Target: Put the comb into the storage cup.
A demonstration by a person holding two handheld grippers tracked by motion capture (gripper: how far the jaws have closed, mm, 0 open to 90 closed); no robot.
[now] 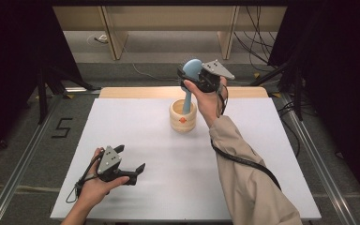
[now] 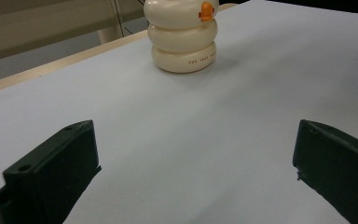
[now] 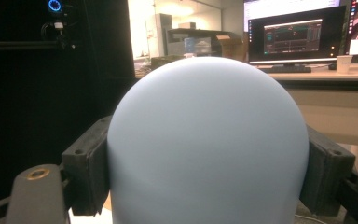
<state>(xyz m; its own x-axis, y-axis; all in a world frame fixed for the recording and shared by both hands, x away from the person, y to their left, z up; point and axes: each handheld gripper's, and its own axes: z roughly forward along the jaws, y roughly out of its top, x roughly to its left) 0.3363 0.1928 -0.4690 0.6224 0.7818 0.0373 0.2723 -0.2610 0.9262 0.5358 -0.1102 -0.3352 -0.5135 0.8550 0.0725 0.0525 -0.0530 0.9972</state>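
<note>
2 handheld grippers work over a white table. At the far side, the right gripper is clamped on the rounded head of a pale blue pestle-shaped tool, whose shaft slants down into a cream ribbed cup with an orange mark; its lower end is hidden inside the cup. From the right gripper view, the blue dome covers the cup and most of both jaws. Near the front left, the left gripper rests low with jaws wide apart, holding nothing. From the left gripper view, the cup's top is cut off.
</note>
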